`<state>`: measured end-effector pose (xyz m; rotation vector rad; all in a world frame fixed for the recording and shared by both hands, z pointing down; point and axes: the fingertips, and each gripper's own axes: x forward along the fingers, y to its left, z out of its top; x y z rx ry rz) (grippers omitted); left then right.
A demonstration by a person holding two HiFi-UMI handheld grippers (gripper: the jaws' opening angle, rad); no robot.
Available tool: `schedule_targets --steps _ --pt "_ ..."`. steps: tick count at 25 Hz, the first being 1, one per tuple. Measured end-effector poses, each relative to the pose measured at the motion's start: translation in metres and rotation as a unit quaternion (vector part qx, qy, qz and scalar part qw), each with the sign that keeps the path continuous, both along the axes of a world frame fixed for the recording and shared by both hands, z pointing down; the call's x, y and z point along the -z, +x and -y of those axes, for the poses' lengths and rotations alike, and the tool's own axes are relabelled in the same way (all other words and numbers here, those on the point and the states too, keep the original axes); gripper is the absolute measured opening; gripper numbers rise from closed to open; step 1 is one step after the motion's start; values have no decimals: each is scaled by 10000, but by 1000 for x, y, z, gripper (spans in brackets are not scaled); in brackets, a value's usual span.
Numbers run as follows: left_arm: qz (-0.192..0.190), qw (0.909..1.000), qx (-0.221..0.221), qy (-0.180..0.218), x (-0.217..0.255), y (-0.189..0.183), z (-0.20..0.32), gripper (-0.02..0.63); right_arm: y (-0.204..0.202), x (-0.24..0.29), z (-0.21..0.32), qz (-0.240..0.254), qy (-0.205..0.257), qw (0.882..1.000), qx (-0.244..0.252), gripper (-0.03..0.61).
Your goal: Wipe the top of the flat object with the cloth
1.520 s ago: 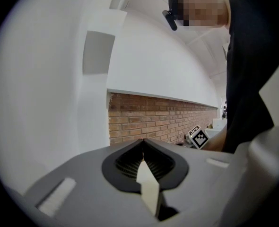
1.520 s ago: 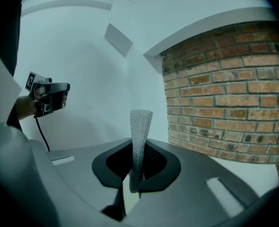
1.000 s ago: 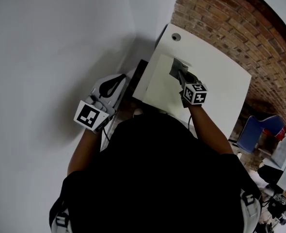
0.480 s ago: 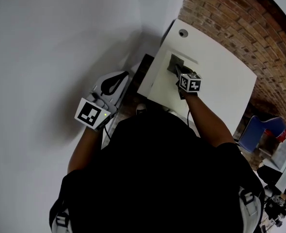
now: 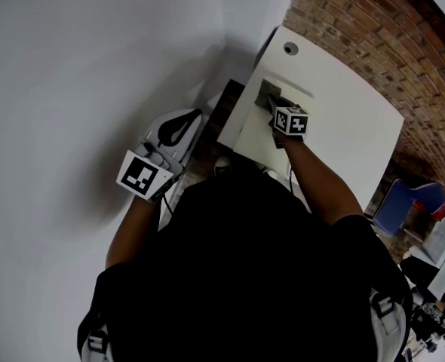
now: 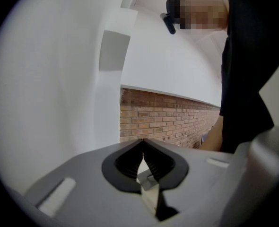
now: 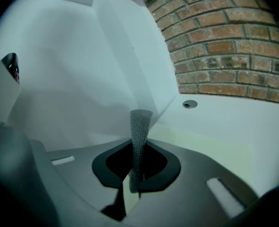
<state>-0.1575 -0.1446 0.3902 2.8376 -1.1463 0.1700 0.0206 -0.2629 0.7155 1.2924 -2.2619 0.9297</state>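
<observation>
My right gripper (image 7: 137, 150) pinches the grey cloth (image 7: 140, 124) at the flat object (image 5: 247, 130).
The cloth sticks straight out past my clamped right jaws, over the far part of that pale sheet, which lies on the white table (image 5: 351, 104) beneath my tool. My left gripper (image 6: 143, 150) hangs off beside the table, jaws pressed together with nothing between them.

White table (image 5: 351, 111), pale flat object (image 5: 245, 127) atop

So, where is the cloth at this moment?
In the right gripper view the grey cloth stands pinched in the right tool; the head view shows it at the white table's left part, near the wall.
</observation>
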Motion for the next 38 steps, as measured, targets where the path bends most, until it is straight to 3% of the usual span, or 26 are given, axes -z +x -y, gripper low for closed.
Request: schedule_targets --steps 14,38 --pt "-6 9999 -86 -68 -6 -1 9 2 14 -17 -1 -108 -216 9995 -186 11" --pt "-56 9988 -485 -17 -3 56 22 2 175 -38 -31 -800 -498 9901 -1038 11"
